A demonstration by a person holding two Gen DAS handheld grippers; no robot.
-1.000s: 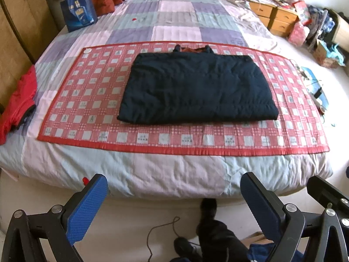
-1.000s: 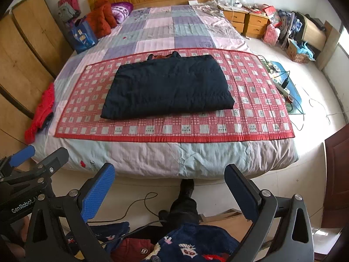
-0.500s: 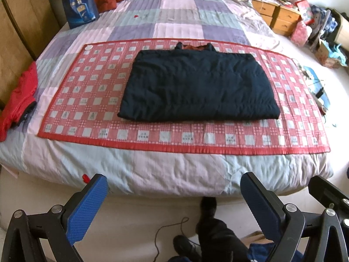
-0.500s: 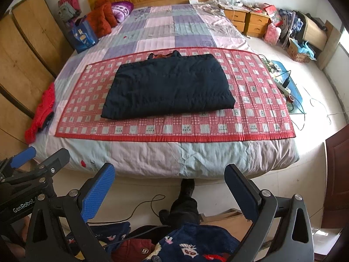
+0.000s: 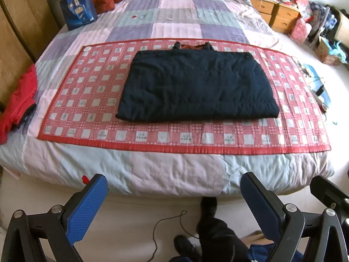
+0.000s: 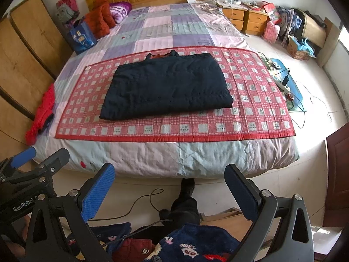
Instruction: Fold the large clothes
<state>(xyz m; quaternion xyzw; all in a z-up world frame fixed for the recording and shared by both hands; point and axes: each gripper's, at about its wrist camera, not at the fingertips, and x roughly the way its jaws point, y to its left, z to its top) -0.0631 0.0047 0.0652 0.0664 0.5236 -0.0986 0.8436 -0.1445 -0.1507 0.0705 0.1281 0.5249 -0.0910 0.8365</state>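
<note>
A dark navy quilted garment (image 5: 197,86) lies folded into a flat rectangle on a red checked mat (image 5: 87,91), roughly in the mat's middle, with a bit of rust-coloured lining showing at its far edge. The mat is spread across the near half of a bed (image 5: 152,174) covered in a patchwork quilt of pink, purple and grey squares.

Both claws are held back from the bed, above the floor, touching nothing. The left claw (image 5: 173,193) has its blue-padded fingers spread wide apart and empty. The right claw (image 6: 170,183) is likewise wide open and empty, just beside the left one, whose black frame shows at the left edge of the right wrist view.

At the head of the bed sit orange-red cushions (image 6: 100,20) and a blue bag (image 6: 82,36). A red cloth (image 6: 42,113) hangs off the bed's left side, next to a wooden wardrobe (image 6: 24,50). Wooden drawers (image 6: 246,20) stand to the right, with clutter beyond. A thin cable (image 6: 141,203) loops on the floor by the person's dark shoe (image 6: 187,186), near a heap of clothes (image 6: 196,244)
</note>
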